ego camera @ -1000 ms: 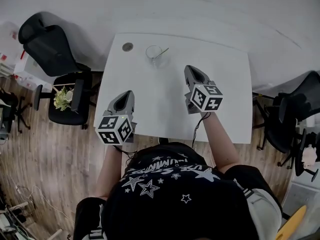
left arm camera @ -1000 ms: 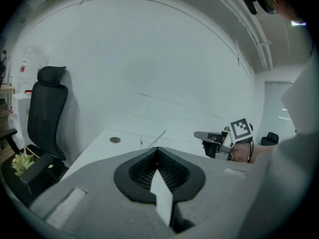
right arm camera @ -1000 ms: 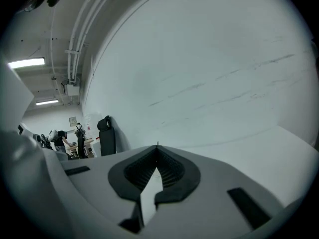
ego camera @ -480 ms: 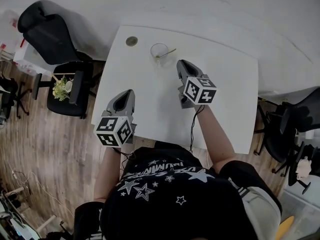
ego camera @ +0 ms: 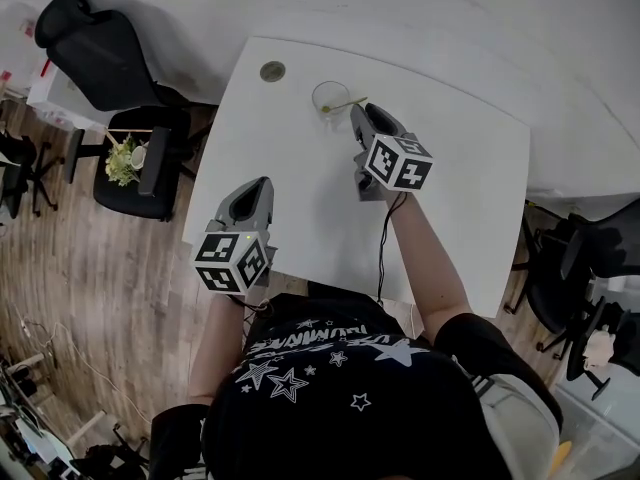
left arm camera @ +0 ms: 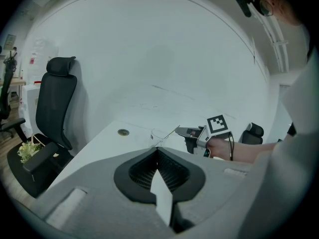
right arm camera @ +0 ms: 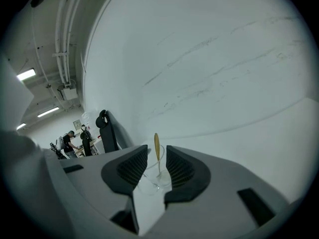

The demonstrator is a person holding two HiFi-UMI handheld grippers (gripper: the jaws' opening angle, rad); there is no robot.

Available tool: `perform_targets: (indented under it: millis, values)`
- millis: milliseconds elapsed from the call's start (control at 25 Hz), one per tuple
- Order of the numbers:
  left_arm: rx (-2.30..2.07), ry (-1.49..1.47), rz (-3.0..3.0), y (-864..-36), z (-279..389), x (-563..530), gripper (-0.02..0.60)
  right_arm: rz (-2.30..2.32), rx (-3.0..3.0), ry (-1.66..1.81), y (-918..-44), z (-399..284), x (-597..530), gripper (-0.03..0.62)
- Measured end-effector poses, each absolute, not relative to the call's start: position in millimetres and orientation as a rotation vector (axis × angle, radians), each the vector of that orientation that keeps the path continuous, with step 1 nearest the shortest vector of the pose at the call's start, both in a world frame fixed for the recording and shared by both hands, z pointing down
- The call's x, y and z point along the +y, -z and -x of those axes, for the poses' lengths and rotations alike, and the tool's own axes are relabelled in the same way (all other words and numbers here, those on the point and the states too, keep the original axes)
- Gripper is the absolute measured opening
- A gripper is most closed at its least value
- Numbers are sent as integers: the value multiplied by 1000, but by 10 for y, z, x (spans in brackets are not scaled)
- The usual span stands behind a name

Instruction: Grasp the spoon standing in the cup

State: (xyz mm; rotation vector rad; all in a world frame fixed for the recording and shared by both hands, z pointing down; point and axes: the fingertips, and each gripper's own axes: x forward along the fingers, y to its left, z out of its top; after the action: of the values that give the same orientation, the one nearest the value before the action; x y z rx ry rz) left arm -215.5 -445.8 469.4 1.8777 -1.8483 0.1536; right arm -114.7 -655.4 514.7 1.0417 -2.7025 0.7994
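A clear glass cup (ego camera: 328,98) stands at the far side of the white table (ego camera: 460,168), with a gold spoon (ego camera: 346,105) leaning in it toward the right. My right gripper (ego camera: 358,113) has its tips right at the spoon's handle. In the right gripper view the spoon (right arm camera: 156,147) rises between the two fingertips of the right gripper (right arm camera: 157,151). The jaws are opening and the pads do not touch the spoon. The cup (right arm camera: 151,179) shows behind them. My left gripper (ego camera: 260,186) hovers shut and empty near the table's front left. From it, the cup (left arm camera: 158,135) lies ahead.
A round cable grommet (ego camera: 272,71) sits in the table's far left corner. A black office chair (ego camera: 90,58) and a stool with a small plant (ego camera: 125,163) stand to the left. Another black chair (ego camera: 595,253) is at the right.
My right gripper has moved forward and left across the table until its tips reached the spoon in the cup. The left gripper has stayed put.
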Motion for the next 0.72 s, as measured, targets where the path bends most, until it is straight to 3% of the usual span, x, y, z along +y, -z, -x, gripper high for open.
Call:
perform_targets:
  millis: [200, 720]
  values:
    - [-1860, -158, -1842, -4742, 2249, -4417, 8, -1048, -2658, -813, -5240, 1268, -6647, 127]
    - [-1859, -167, -1828, -4789, 2361, -4395, 8, -1074, -2636, -740, -5203, 1358, -6685, 17]
